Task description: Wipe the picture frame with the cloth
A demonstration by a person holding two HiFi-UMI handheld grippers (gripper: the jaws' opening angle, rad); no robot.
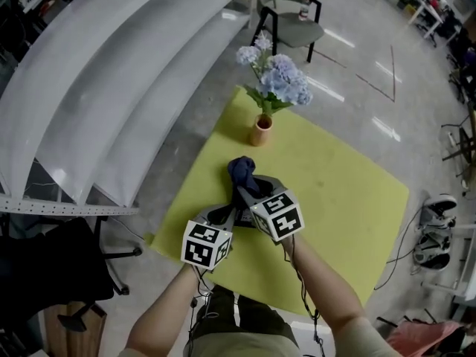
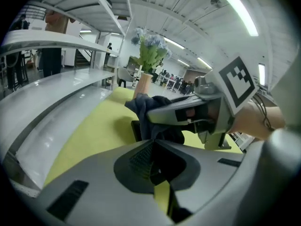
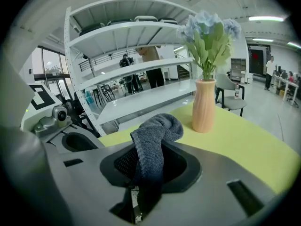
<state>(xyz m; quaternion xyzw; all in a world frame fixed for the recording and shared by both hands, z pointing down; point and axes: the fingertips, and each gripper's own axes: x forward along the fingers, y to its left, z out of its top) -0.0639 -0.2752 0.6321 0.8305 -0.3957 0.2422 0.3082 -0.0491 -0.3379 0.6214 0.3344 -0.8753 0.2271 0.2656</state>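
Note:
My right gripper point(image 1: 249, 192) is shut on a dark blue knitted cloth point(image 1: 243, 171), which bunches up out of its jaws point(image 3: 153, 140). My left gripper point(image 1: 223, 216) sits just to its left, jaws nearly together on a thin dark edge. Past its tips a small dark upright piece, apparently the picture frame point(image 2: 136, 130), stands on the yellow table point(image 1: 349, 199). In the left gripper view the cloth point(image 2: 149, 106) and the right gripper point(image 2: 188, 114) press against that frame from the right. Most of the frame is hidden behind cloth and grippers.
A tan vase point(image 1: 260, 131) of blue flowers stands at the table's far corner, also visible in the right gripper view point(image 3: 203, 105). White shelving point(image 1: 111, 73) runs along the left. A grey chair point(image 1: 291, 13) stands beyond the table.

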